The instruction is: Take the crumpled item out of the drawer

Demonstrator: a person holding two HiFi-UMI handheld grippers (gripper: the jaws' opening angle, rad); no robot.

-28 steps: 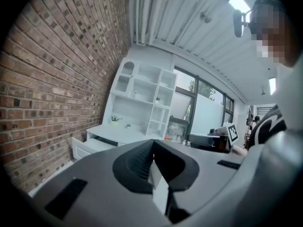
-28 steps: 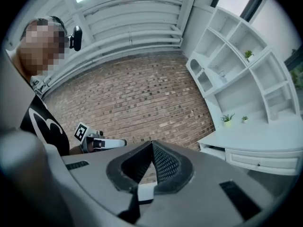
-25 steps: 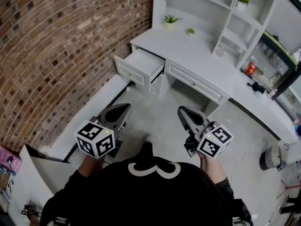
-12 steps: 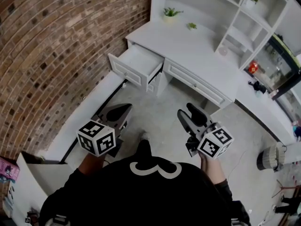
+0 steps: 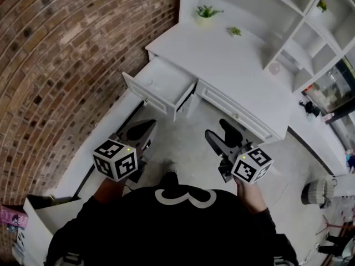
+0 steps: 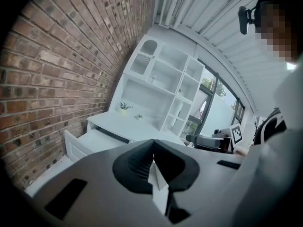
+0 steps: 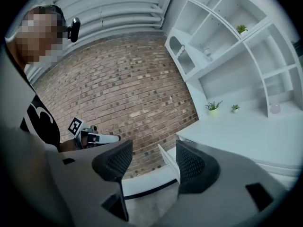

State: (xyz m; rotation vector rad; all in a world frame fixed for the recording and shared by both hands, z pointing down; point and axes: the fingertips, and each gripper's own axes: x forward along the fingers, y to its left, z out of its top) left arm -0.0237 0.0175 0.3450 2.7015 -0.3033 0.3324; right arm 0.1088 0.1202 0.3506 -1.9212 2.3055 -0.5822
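Arms reach forward from the person (image 5: 166,226) in a black shirt, carrying the two tongs side by side above the floor (image 5: 183,148). Both tilt slightly downward toward the white counter (image 5: 233,65) by the brick wall (image 5: 66,54).

The left tongs (image 5: 145,127) are clenched. Their own view shows the dark pads of the left tongs (image 6: 152,148) pressed together with nothing between them. The right tongs (image 5: 217,131) are released, and the right gripper view shows them (image 7: 152,155) with jaws wide apart and empty. The front of the drawer (image 7: 168,162) shows through the gap, well beyond the tips.

A second ago the right tongs were closed, and their jaws have just been opening. The left tongs are shut as before. The counter and the open drawer (image 5: 161,85) now sit lower and nearer in the head view, with both tongs closer to them but still well apart.

Count:
- two tongs, each with one of the marker cubes (image 5: 115,159)
- one drawer pulled out, beside one shut drawer front (image 5: 236,114)
- three small plants (image 5: 208,11), two on the counter and one high in the shelf unit (image 5: 260,10)

The crumpled item cannot be made out. The drawer's inside shows only pale white from here.
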